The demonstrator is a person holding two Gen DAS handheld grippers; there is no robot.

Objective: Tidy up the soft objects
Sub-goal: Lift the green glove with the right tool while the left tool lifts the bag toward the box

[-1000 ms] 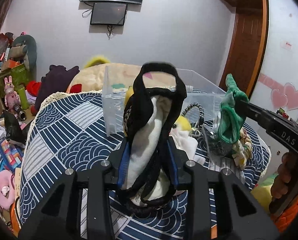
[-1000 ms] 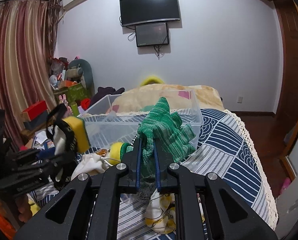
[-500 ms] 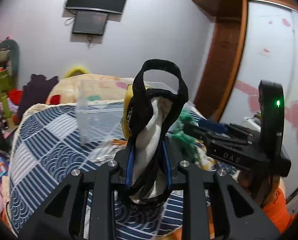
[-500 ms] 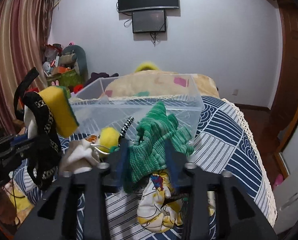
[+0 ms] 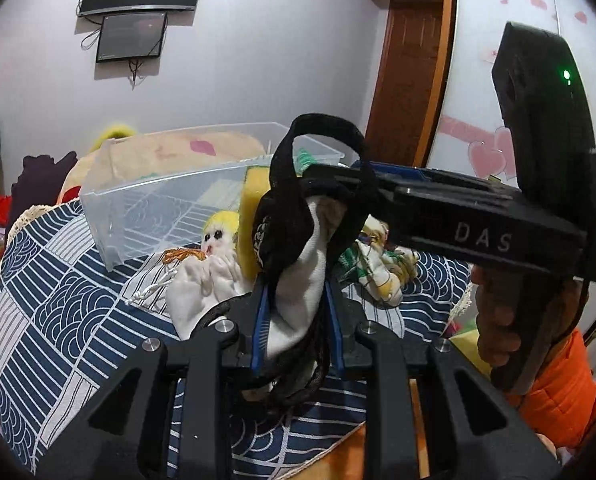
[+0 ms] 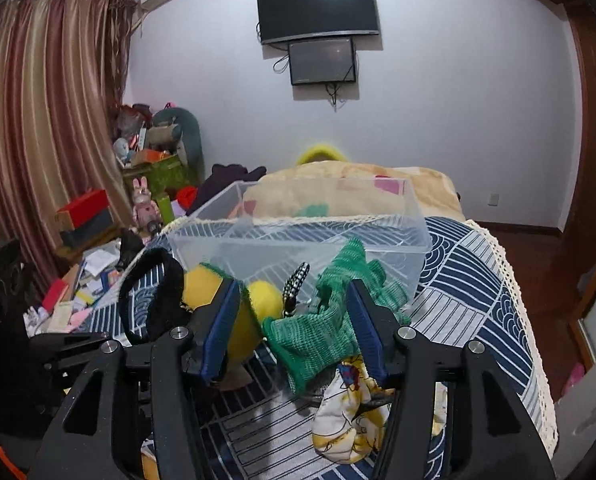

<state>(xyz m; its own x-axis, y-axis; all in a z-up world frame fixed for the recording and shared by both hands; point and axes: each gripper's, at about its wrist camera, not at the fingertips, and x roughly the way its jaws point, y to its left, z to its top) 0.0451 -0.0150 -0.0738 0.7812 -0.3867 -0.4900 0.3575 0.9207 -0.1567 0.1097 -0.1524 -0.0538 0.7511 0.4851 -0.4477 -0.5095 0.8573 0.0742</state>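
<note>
Sorting at an early stage. The clear bin [image 6: 298, 240] on the bed [image 6: 477, 292] looks empty in both views. The left hand-held gripper [image 5: 296, 316] is clenched on a black-and-white cloth bundle [image 5: 298, 256] held above the bed, just before the bin. The right hand-held gripper [image 6: 294, 332] has its jaws opening, with the green knit cloth [image 6: 321, 328] loose between them. A small doll [image 5: 214, 248] and printed cloth [image 6: 349, 420] lie unsorted on the bed. Only the left wrist view shows the doll's face; only the right wrist view shows the green cloth well.
</note>
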